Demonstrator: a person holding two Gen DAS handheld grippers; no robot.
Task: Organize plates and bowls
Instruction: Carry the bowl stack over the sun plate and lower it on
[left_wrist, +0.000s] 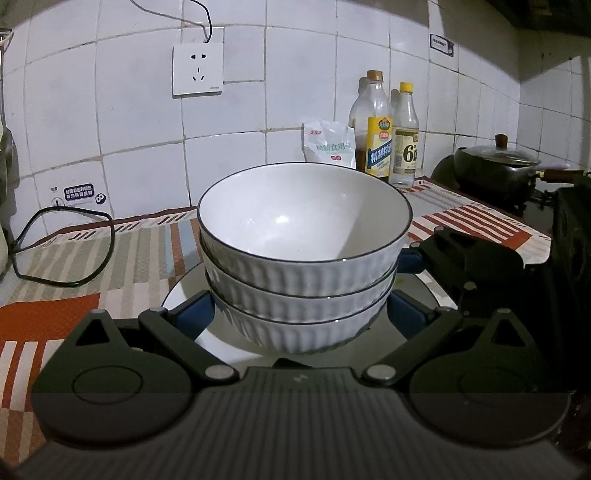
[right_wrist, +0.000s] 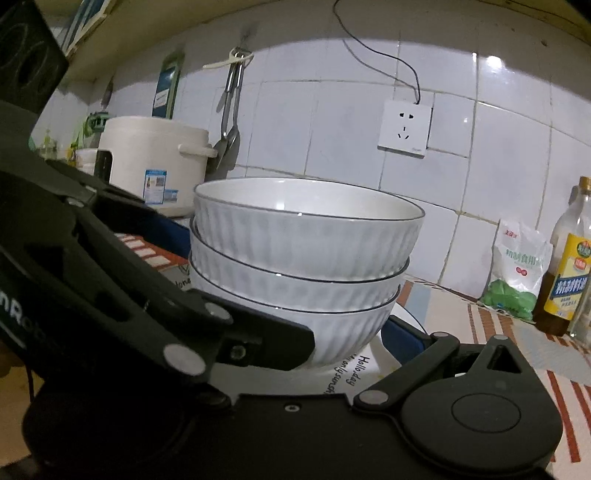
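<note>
Three stacked bowls sit on a plate between the spread fingers of the left gripper; the right gripper, likewise spread, flanks the lowest bowl.

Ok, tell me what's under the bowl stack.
The bowl stack sits on a white plate with printed lettering, on the striped mat. The plate's centre is covered.

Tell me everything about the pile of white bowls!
The stack of bowls is three white bowls nested upright, one inside another. They look like glazed ceramic, with ribbed outsides, smooth shiny insides and a thin dark line round each rim. The top bowl looks empty. The stack stands on a white plate with a dark edge. The left gripper has its blue-padded fingers open on either side of the bottom bowl.
</note>
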